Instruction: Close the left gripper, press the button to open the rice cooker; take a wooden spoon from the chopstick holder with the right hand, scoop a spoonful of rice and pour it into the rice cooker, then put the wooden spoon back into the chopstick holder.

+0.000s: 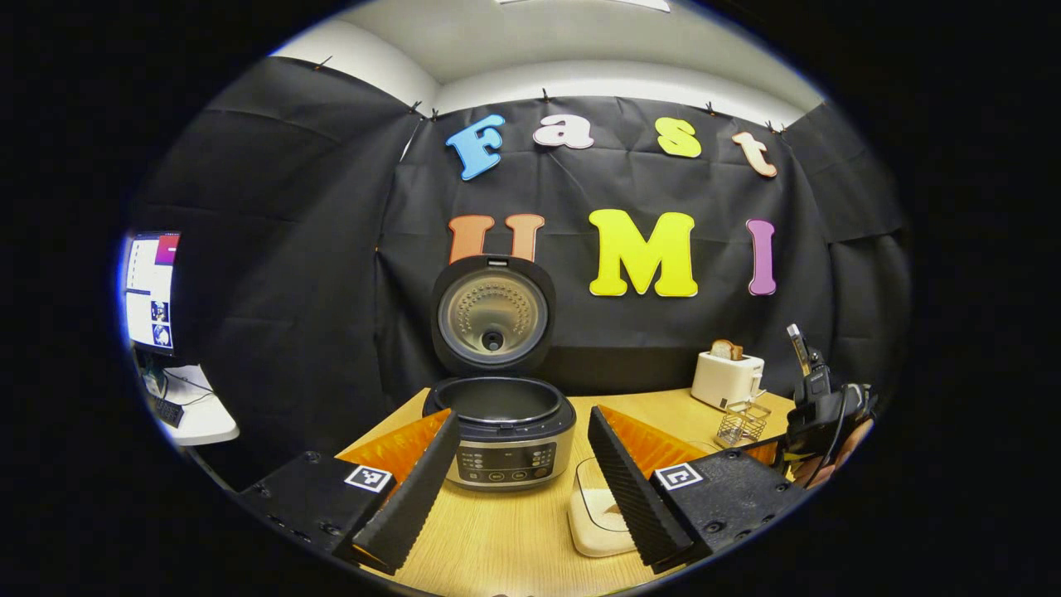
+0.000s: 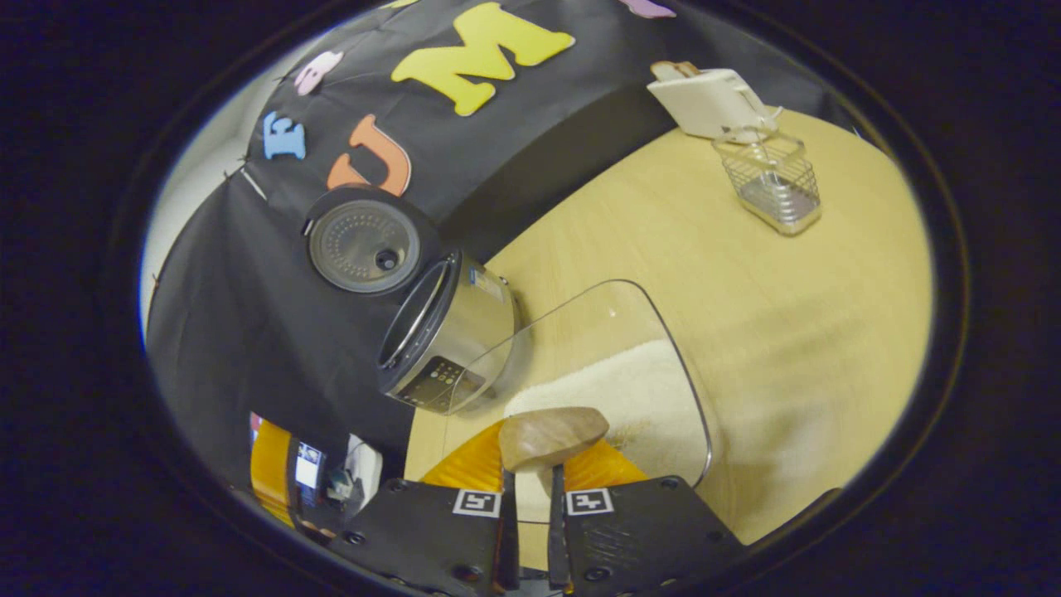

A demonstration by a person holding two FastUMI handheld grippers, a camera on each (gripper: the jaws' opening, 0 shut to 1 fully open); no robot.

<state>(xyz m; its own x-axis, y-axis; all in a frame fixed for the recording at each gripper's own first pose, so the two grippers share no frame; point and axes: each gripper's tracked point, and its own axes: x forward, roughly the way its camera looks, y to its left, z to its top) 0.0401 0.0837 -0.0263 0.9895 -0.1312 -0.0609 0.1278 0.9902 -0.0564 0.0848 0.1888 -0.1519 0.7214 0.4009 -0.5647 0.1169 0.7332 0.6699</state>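
Observation:
The rice cooker [image 1: 510, 439] stands on the table with its lid [image 1: 493, 315] raised and the dark inner pot showing. My left gripper [image 1: 518, 497] is open in front of it, fingers spread wide and nothing between them. To its right sits the clear-walled rice container [image 1: 593, 518]. My right gripper [image 2: 530, 489] is shut on the wooden spoon [image 2: 554, 437], gripping its handle. The spoon's bowl points forward over the near edge of the rice [image 2: 638, 390] in the container; whether it touches the rice I cannot tell. The rice cooker [image 2: 448, 332] lies just left of the container.
A wire chopstick holder [image 2: 771, 178] stands at the table's far right, with a white toaster [image 2: 709, 99] behind it. Both also appear in the left gripper view, holder [image 1: 742, 423] and toaster [image 1: 728, 377], near the hand-held right gripper [image 1: 829, 410]. A monitor [image 1: 152, 290] sits far left.

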